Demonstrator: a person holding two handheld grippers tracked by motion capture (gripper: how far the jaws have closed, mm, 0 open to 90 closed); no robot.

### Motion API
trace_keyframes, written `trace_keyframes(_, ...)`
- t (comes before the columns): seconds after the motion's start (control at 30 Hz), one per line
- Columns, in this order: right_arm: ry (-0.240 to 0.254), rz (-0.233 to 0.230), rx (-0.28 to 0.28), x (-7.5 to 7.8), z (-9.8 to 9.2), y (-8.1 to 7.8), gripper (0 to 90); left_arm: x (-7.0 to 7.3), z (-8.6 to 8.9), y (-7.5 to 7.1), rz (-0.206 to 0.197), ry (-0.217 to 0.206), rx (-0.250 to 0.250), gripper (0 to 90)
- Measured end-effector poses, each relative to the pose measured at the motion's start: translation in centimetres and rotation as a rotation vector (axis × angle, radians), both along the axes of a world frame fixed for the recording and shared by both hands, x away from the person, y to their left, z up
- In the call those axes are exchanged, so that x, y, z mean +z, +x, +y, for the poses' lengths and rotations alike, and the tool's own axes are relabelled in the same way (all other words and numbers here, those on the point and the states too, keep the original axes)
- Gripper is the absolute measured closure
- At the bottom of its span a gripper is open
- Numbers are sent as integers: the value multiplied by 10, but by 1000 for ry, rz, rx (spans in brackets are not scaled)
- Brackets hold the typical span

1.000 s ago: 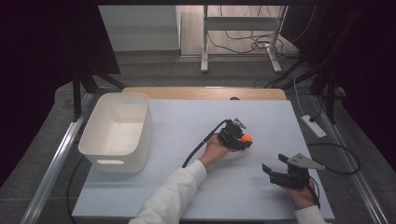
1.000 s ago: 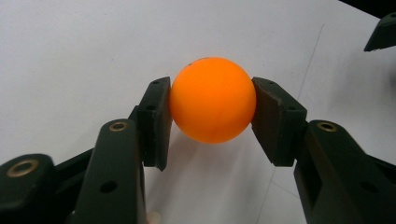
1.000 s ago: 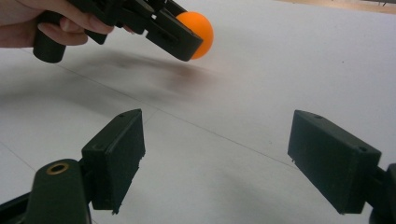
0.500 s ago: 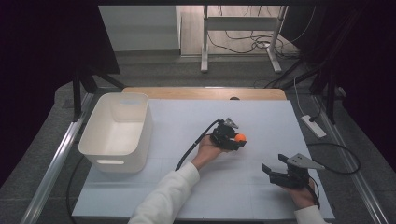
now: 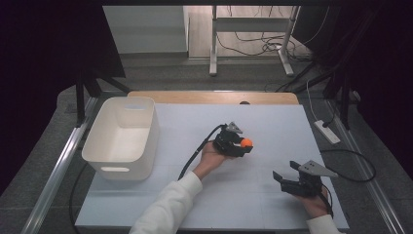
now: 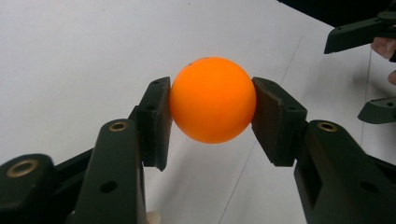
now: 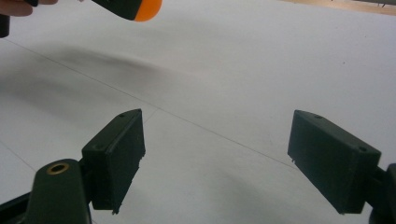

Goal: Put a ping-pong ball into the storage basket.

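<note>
Left gripper (image 5: 239, 145) has carried the orange ball (image 6: 212, 99) leftward, toward the white bin (image 5: 100, 155)
Ball clamped in its jaws, drop pending; right gripper (image 7: 219, 161) jaws spread, idle above the surface (image 5: 272, 122)

You're working in a lab-style recording booth: black curtains (image 5: 48, 58) flank your white surface (image 5: 272, 122), cables (image 5: 248, 41) sprawl under a metal desk frame (image 5: 253, 29), and a power strip (image 5: 327, 131) lies alongside.

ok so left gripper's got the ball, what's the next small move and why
Probably carry the ball leftward toward the white bin. The left gripper is shut on it, both pads pressed to its sides, and holds it above the table, well right of the bin. The right gripper is open, holding nothing.
</note>
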State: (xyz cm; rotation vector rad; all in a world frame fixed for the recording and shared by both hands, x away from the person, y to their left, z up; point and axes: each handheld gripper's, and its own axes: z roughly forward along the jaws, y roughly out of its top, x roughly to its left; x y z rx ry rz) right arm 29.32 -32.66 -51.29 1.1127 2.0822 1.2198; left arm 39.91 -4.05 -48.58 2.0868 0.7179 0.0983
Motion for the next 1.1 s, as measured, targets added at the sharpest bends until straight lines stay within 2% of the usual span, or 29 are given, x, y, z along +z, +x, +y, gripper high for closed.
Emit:
trace_keyframes(0.7,-9,-3,0,0,1,0,189,11,24,-13,-39,-31,24,506)
trace_keyframes(0.83,-8,-3,0,0,1,0,189,16,27,-17,-73,-27,28,506)
trace_keyframes(1.1,-6,-3,1,1,1,-1,189,18,33,-21,-86,-27,36,506)
